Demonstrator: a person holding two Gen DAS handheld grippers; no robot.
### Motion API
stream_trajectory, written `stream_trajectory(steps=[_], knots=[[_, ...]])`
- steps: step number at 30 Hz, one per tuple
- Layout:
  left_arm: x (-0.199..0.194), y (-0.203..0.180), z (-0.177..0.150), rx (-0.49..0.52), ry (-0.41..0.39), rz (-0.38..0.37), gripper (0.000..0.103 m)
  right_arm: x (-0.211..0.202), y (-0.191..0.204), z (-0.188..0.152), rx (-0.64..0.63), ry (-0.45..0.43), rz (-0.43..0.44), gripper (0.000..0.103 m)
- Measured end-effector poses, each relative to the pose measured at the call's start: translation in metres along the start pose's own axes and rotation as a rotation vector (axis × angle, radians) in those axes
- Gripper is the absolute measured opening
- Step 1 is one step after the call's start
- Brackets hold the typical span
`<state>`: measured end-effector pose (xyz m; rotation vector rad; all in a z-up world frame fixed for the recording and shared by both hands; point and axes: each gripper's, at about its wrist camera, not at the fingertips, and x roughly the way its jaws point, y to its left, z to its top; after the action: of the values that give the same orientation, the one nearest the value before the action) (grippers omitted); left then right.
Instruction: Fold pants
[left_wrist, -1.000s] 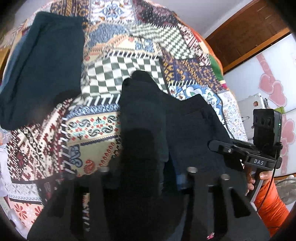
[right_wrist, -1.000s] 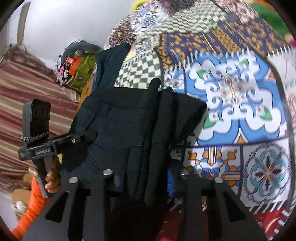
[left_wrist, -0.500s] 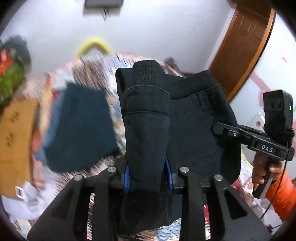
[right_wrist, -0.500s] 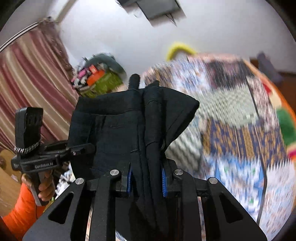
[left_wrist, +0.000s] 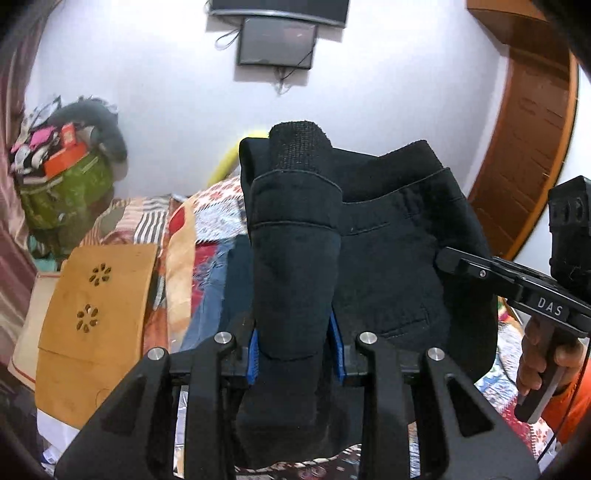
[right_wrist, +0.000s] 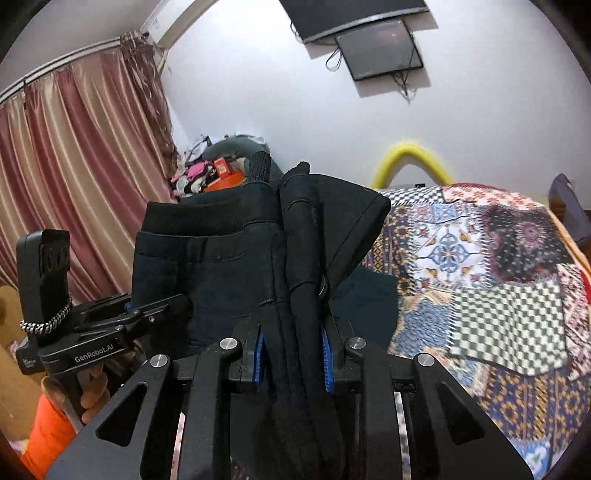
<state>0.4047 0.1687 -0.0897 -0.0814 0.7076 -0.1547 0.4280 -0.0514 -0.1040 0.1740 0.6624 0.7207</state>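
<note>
The black pants (left_wrist: 388, 258) are folded into a thick bundle and held up in the air above the bed. My left gripper (left_wrist: 295, 354) is shut on one end of the bundle. My right gripper (right_wrist: 293, 354) is shut on the other end, with several fabric layers (right_wrist: 295, 258) between its blue pads. The right gripper also shows in the left wrist view (left_wrist: 480, 273), clamped on the pants' edge. The left gripper shows in the right wrist view (right_wrist: 147, 314), clamped on the opposite edge.
A patchwork quilt (right_wrist: 480, 277) covers the bed below. A folded dark garment (right_wrist: 365, 299) lies on it behind the pants. A wooden headboard (left_wrist: 92, 302) and a pile of bags (left_wrist: 62, 177) are at left. A curtain (right_wrist: 74, 184) and a wooden door (left_wrist: 524, 147) flank the room.
Both grippers have lifted the folded pants off the quilt and tilted up, so the views now face the far wall instead of down at the bed.
</note>
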Motion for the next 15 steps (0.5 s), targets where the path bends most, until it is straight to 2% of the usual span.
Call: stream_trajectory(steps=[9,15], knots=[[0.107,0.060,-0.030,-0.053,0.113,0.027,0.030,0.112,-0.033,-0.027,0.049,0.133,-0.065,0.021],[0.199,0.087,-0.066,-0.043,0.266,0.063,0.030,0.171,-0.054,-0.058,0.011,0.278,-0.140,0.021]])
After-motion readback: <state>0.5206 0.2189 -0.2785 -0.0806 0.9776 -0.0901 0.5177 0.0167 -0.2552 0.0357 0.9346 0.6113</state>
